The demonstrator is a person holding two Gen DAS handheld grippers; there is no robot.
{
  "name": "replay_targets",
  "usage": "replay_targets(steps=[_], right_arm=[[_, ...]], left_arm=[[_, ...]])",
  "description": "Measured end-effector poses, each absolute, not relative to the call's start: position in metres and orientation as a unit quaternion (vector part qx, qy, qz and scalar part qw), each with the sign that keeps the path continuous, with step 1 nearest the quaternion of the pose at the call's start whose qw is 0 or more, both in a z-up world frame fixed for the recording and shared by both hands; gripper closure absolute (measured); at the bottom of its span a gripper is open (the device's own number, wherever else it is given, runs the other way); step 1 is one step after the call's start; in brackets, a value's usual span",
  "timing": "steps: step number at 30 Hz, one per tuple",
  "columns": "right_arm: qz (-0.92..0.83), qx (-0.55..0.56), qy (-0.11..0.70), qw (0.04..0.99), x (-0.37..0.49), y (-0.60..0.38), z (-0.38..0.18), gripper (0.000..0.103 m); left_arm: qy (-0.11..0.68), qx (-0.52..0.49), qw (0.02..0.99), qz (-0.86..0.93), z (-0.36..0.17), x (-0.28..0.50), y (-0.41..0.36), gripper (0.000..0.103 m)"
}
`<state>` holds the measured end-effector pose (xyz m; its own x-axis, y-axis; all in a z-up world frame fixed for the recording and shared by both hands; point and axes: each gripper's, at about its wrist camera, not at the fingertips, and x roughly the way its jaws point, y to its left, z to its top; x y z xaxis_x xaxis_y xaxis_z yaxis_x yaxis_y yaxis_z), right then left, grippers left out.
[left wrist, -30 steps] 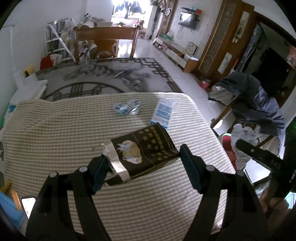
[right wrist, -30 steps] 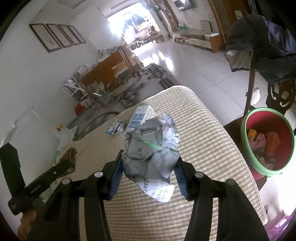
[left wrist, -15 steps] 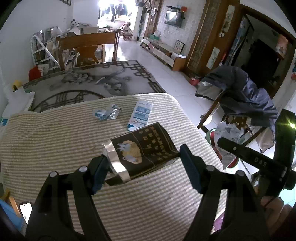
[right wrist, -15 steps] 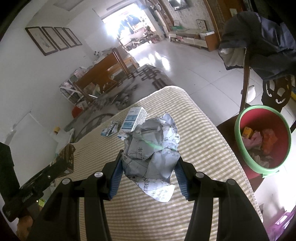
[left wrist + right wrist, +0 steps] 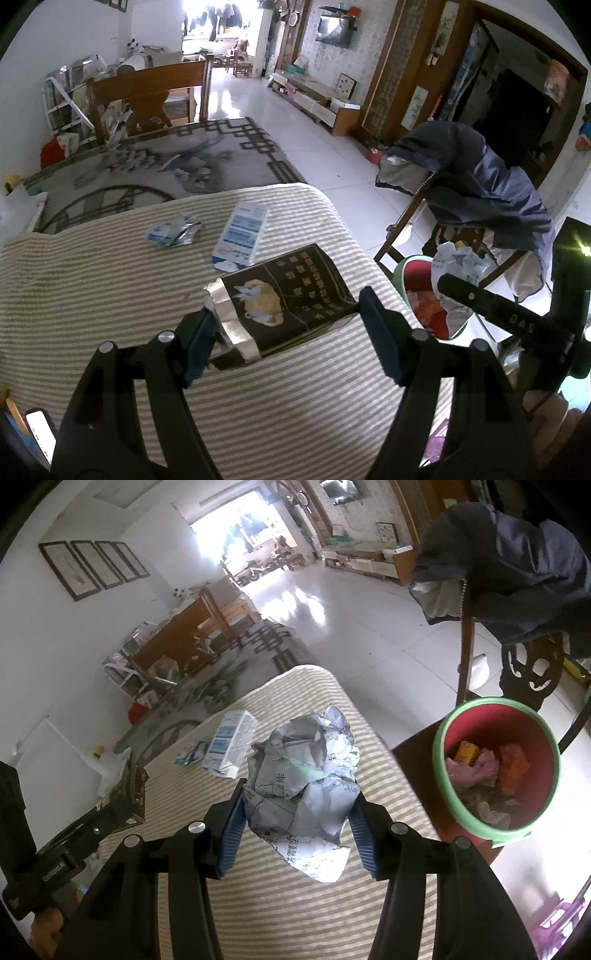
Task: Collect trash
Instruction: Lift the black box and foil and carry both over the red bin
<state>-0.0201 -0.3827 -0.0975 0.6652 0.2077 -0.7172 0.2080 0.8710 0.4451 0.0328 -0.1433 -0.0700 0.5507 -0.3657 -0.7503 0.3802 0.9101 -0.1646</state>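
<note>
My left gripper is shut on a flat black and gold foil packet, held above the striped tablecloth. My right gripper is shut on a crumpled ball of printed paper, held over the table's right part. A bin with a green rim and red inside stands beside the table on the right and holds several bits of trash; it also shows in the left wrist view. A blue and white carton and a small crumpled wrapper lie on the cloth farther off.
A wooden chair draped with a dark jacket stands behind the bin. A patterned rug and a wooden table lie beyond the table's far edge. White tiled floor stretches to the right.
Both grippers have moved right toward the bin, each still holding its trash. The bin now shows closer in both views.
</note>
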Motion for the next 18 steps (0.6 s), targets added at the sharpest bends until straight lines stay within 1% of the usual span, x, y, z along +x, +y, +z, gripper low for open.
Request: replay_targets(steps=[18], right_arm=[[0.010,0.258,0.420,0.870,-0.008,-0.453,-0.107,0.051]], left_arm=[[0.428,0.012,0.881,-0.202,-0.075,0.039,-0.213,0.032]])
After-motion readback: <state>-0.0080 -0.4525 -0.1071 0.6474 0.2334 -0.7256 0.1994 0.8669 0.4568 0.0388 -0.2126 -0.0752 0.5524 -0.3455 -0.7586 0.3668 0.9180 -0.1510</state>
